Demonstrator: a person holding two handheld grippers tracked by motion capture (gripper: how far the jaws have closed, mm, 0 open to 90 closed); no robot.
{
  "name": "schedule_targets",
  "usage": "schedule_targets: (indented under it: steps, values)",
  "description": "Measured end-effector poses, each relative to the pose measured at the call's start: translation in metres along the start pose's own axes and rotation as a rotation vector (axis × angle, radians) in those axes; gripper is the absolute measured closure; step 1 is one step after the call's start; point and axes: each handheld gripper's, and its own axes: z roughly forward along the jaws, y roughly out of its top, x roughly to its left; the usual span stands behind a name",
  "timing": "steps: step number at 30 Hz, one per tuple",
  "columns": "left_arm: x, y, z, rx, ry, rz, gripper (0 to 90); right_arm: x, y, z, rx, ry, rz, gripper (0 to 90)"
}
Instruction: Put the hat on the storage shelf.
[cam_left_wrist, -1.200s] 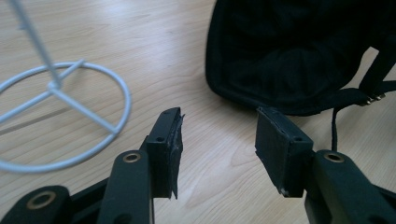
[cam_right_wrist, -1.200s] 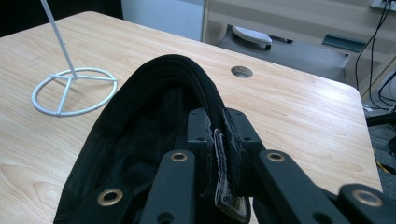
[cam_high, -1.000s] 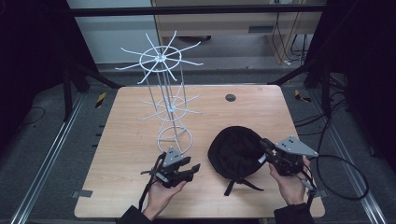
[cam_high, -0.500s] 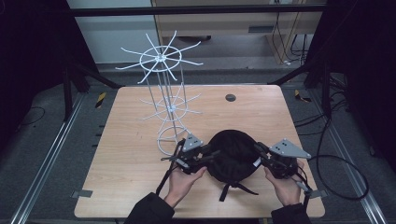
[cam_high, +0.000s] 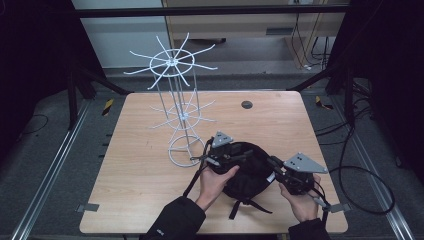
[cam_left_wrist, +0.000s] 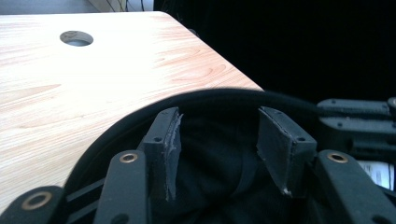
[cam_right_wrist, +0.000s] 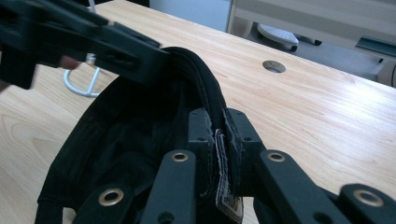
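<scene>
Rack (cam_high: 176, 107): stands on bench (cam_high: 130, 170), left of centre.
Cap (cam_high: 247, 172): on bench, near edge, just right of rack's base ring.
Left gripper (cam_high: 220, 155): at cap's left rim.
Right gripper (cam_high: 285, 175): at cap's right rim, apparently clamping it.
Hole (cam_high: 246, 104): in bench, behind cap.

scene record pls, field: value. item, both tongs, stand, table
item: black cap, lying near the table's front edge, opening turned up toward the tongs
right tongs: shut on the cap's rim, a white label pinched between the pads
left tongs: open, jaws apart over the cap's inside, have just been opening; pads not pressing on fabric
stand: white wire rack, upright, two tiers of spokes, ring base just left of the cap
table: light wood, round hole toward the far side
</scene>
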Motion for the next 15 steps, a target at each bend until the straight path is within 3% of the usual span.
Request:
schedule_targets:
  steps: [7,15]
  values:
    - [-0.0038,0.0053,0.0058,-0.033,-0.002,-0.023,42.4,0.006,-0.003,0.0049,0.004,0.028,-0.011,81.6]
    - [-0.007,0.0019,0.0103,0.014,0.023,-0.04,37.1,0.0091,-0.0036,0.0073,0.009,0.034,-0.026,81.9]
